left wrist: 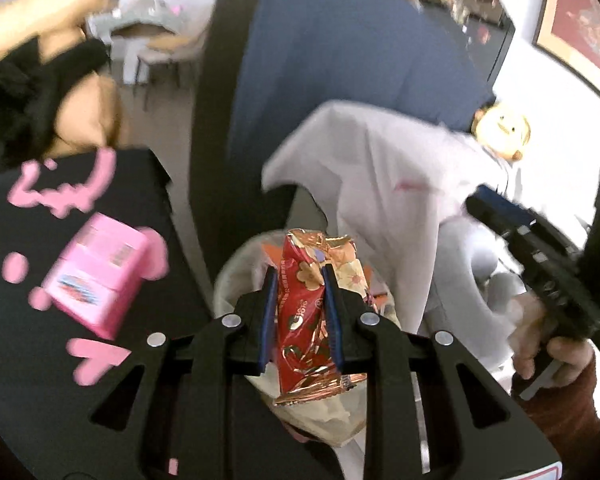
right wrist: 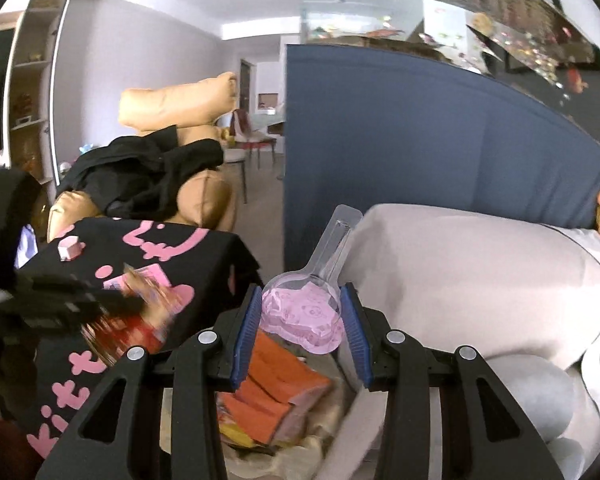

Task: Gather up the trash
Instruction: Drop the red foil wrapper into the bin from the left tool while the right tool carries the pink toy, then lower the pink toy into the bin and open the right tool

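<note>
My left gripper [left wrist: 300, 276] is shut on a red and gold foil snack wrapper [left wrist: 306, 316] and holds it above the open trash bin [left wrist: 230, 272]. My right gripper [right wrist: 302, 300] is shut on a clear plastic blister pack with a pink backing [right wrist: 300, 312], also above the bin, which holds orange wrappers [right wrist: 276, 392]. The left gripper shows blurred at the left of the right wrist view [right wrist: 60, 300]. The right gripper shows at the right of the left wrist view [left wrist: 540, 256].
A pink carton [left wrist: 96, 276] lies on a black cloth with pink letters [left wrist: 32, 360]. A pale cushion [right wrist: 480, 280] lies to the right of the bin. A blue partition [right wrist: 400, 136] stands behind. A tan sofa with black clothes [right wrist: 148, 176] is at the back left.
</note>
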The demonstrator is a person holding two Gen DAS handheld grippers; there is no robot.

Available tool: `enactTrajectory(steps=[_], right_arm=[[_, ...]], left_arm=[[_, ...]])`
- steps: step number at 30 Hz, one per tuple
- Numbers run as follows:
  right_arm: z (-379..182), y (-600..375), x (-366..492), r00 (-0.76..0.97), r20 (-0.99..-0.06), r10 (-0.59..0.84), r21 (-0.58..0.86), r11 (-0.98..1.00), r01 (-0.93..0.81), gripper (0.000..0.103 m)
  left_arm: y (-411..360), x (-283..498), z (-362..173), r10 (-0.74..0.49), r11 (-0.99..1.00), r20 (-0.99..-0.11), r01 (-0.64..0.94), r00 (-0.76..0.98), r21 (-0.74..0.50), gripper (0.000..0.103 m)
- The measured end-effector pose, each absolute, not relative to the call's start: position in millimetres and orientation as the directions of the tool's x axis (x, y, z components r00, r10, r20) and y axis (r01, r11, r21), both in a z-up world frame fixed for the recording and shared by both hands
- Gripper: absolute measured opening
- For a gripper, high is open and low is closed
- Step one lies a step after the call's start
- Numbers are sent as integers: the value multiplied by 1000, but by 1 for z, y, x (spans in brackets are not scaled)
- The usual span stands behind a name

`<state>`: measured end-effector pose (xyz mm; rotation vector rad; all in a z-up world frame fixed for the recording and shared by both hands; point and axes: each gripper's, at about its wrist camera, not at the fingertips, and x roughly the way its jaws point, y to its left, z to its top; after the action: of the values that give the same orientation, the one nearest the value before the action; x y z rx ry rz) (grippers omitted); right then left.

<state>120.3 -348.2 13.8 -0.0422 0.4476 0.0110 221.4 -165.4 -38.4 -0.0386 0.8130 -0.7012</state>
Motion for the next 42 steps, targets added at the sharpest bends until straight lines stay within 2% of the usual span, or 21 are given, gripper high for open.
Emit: enactTrajectory(steps=[5, 13, 15, 16, 17, 24, 28, 32, 36, 42], right_arm=[[5, -359, 119, 897, -443, -10, -32, 999, -5, 39], [-10, -365, 122, 880, -474, -8, -15, 1000, 1, 39], [-13, -365, 123, 878, -478, -7, -9, 1000, 3, 39], [-13, -366, 124, 877, -480, -5, -6, 1000, 3, 39], [-14, -365, 125, 877, -481, -2, 0, 1000, 2, 39], [-22, -346, 132, 864, -500, 56, 23, 998, -51, 39], [-44, -325, 149, 834, -542, 100, 29, 995, -100, 39], [-86, -315, 181, 775, -625, 95, 50, 995, -81, 39], [-126, -314, 202, 689, -714, 126, 116, 991, -62, 39], [-152, -298, 203, 625, -768, 139, 109, 990, -87, 39]], left_arm=[[-194, 241, -75, -612, 753, -694, 546, 378, -367, 21], [-223, 259, -112, -610, 742, -729, 546, 310, -389, 21], [-221, 261, -113, -615, 741, -725, 542, 309, -398, 28], [-219, 262, -113, -621, 739, -721, 537, 307, -407, 42], [-215, 262, -111, -627, 738, -713, 531, 313, -416, 45], [-168, 257, -85, -573, 803, -693, 466, 437, -371, 48], [-139, 244, -75, -515, 849, -680, 417, 521, -324, 53], [-112, 226, -69, -467, 880, -683, 372, 562, -296, 55], [-84, 210, -60, -446, 894, -673, 336, 590, -297, 57], [-47, 189, -55, -429, 903, -656, 297, 620, -310, 57]])
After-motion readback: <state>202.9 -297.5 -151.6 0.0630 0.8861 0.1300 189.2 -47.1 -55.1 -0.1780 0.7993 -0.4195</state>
